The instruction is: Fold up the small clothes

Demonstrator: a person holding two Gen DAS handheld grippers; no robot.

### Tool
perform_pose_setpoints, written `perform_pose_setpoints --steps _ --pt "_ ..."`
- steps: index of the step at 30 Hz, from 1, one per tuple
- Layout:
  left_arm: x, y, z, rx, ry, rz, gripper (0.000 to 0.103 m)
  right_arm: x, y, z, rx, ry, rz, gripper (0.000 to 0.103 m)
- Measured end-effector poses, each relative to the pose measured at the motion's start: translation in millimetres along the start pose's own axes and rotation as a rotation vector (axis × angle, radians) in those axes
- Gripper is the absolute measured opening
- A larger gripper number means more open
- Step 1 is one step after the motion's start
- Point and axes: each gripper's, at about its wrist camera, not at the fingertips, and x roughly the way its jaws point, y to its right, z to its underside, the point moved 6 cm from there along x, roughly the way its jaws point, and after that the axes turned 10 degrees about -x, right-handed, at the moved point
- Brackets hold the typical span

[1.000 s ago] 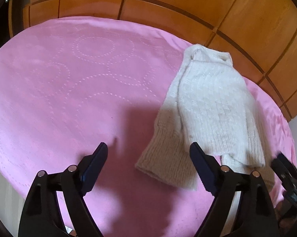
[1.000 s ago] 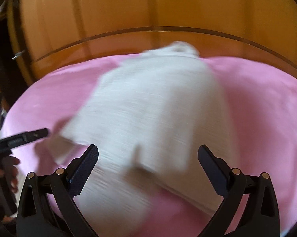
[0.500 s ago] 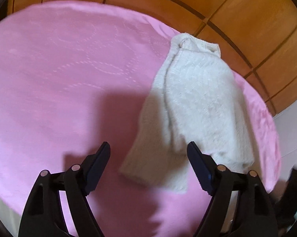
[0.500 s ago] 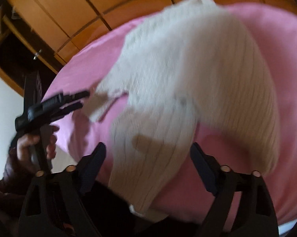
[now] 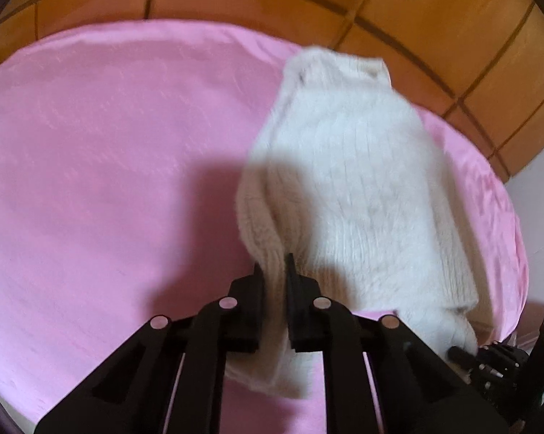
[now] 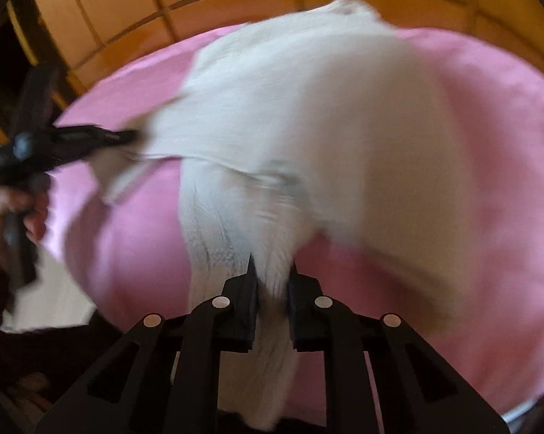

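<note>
Sweater (image 5: 355, 188), white knit, lies on pink bedspread (image 5: 109, 181) toward its right edge, collar at far edge by wooden panelling (image 5: 434, 18). Left wrist view: left gripper (image 5: 274, 267) jaws just closed, now clamped on the ribbed hem corner, which earlier lay loose between wide-open jaws; right gripper (image 5: 460, 354) at near-right corner. Right wrist view, blurred: right gripper (image 6: 272, 269) jaws just closed, pinching hem fabric hanging over near edge. Left gripper (image 6: 123, 136), held in a hand (image 6: 15, 206), grips opposite corner. Nothing obstructs.
</note>
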Motion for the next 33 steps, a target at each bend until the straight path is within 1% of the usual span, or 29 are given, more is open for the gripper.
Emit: perform_pose_setpoints --steps 3,4,5,6,7,8,9,10,11,13,15,16,17,18,19,20,21,22,23,25,27,28,29,30,31,32,33 --pt "-22.7 -10.6 -26.7 -0.037 0.064 0.012 0.007 -18.4 41.5 12.2 -0.039 -0.02 0.195 0.011" --pt "-33.4 -14.3 -36.9 -0.044 0.091 0.011 0.005 -25.8 60.0 15.5 -0.045 -0.031 0.26 0.008" --pt "-41.7 -18.8 -43.4 -0.04 0.115 -0.012 0.005 -33.1 72.7 17.3 -0.049 -0.041 0.318 0.003" --pt "-50.9 -23.8 -51.0 -0.038 0.145 -0.035 0.005 -40.3 87.2 19.8 -0.062 -0.053 0.398 0.0" --pt "-64.0 -32.8 -61.3 -0.054 0.18 -0.055 0.005 -50.3 108.2 21.7 -0.083 -0.072 0.537 0.0" --pt "-71.6 -40.5 -68.1 -0.066 0.197 -0.067 0.005 -63.3 133.4 27.7 -0.078 -0.081 0.616 0.0" --pt "-81.7 -52.9 -74.9 -0.075 0.22 -0.099 0.005 -71.7 148.2 30.8 -0.048 -0.083 0.645 0.0" --pt "-87.9 -61.7 -80.1 -0.079 0.236 -0.126 0.005 -85.3 173.9 36.9 0.021 -0.089 0.671 0.0" --pt "-92.7 -69.7 -81.7 -0.078 0.238 -0.138 0.005 -94.6 190.0 40.3 0.065 -0.088 0.683 0.0" --pt "-98.3 -76.9 -82.1 -0.063 0.244 -0.179 0.005 -113.6 209.7 42.7 0.121 -0.052 0.68 0.0" --pt "-99.3 -80.7 -79.9 -0.032 0.246 -0.237 0.005 -120.0 210.3 41.1 0.127 -0.025 0.673 0.0" --pt "-101.0 -86.2 -77.8 -0.028 0.245 -0.268 0.005 -121.6 207.2 39.1 0.135 0.004 0.654 0.0" --pt "-101.7 -95.6 -78.6 -0.029 0.244 -0.322 0.005 -119.6 200.8 37.4 0.145 0.012 0.623 0.0" --pt "-105.4 -110.7 -80.7 -0.043 0.248 -0.368 0.005 -116.9 196.4 39.4 0.155 0.013 0.588 0.007" --pt "-104.4 -119.6 -83.6 -0.059 0.247 -0.383 0.005 -112.5 192.1 42.5 0.161 0.008 0.569 0.025" --pt "-106.3 -134.7 -89.1 -0.086 0.243 -0.409 0.005 -107.2 187.2 45.4 0.16 -0.002 0.549 0.037" --pt "-108.1 -144.6 -93.4 -0.088 0.253 -0.443 0.005 -102.3 184.1 42.1 0.16 -0.004 0.528 0.053" --pt "-109.0 -153.7 -97.6 -0.086 0.26 -0.48 0.005 -100.1 176.5 42.1 0.161 0.011 0.501 0.056" --pt "-109.7 -166.5 -103.9 -0.088 0.259 -0.527 0.005 -98.4 171.7 40.8 0.158 0.017 0.48 0.056" --pt "-108.1 -188.3 -112.9 -0.11 0.255 -0.595 0.005 -91.4 162.6 41.2 0.169 0.015 0.411 0.057" --pt "-107.2 -207.5 -123.0 -0.151 0.248 -0.632 0.005 -83.8 155.6 42.2 0.2 0.02 0.312 0.06" --pt "-106.9 -214.2 -127.3 -0.169 0.248 -0.647 0.006 -80.0 151.6 43.0 0.211 0.021 0.275 0.06" --pt "-106.7 -219.0 -131.5 -0.198 0.24 -0.652 0.012 -76.4 149.0 44.1 0.225 0.019 0.245 0.06" --pt "-109.6 -218.4 -134.1 -0.217 0.256 -0.652 0.017 -72.7 145.9 45.2 0.246 0.018 0.2 0.06" --pt "-115.3 -212.2 -135.8 -0.229 0.295 -0.641 0.029 -68.1 141.2 46.5 0.277 0.02 0.145 0.06" --pt "-118.1 -205.7 -135.7 -0.225 0.318 -0.622 0.062 -64.4 138.7 47.4 0.291 0.02 0.115 0.06" --pt "-121.6 -195.1 -132.1 -0.217 0.343 -0.595 0.075 -60.2 137.2 48.0 0.295 0.016 0.1 0.06"
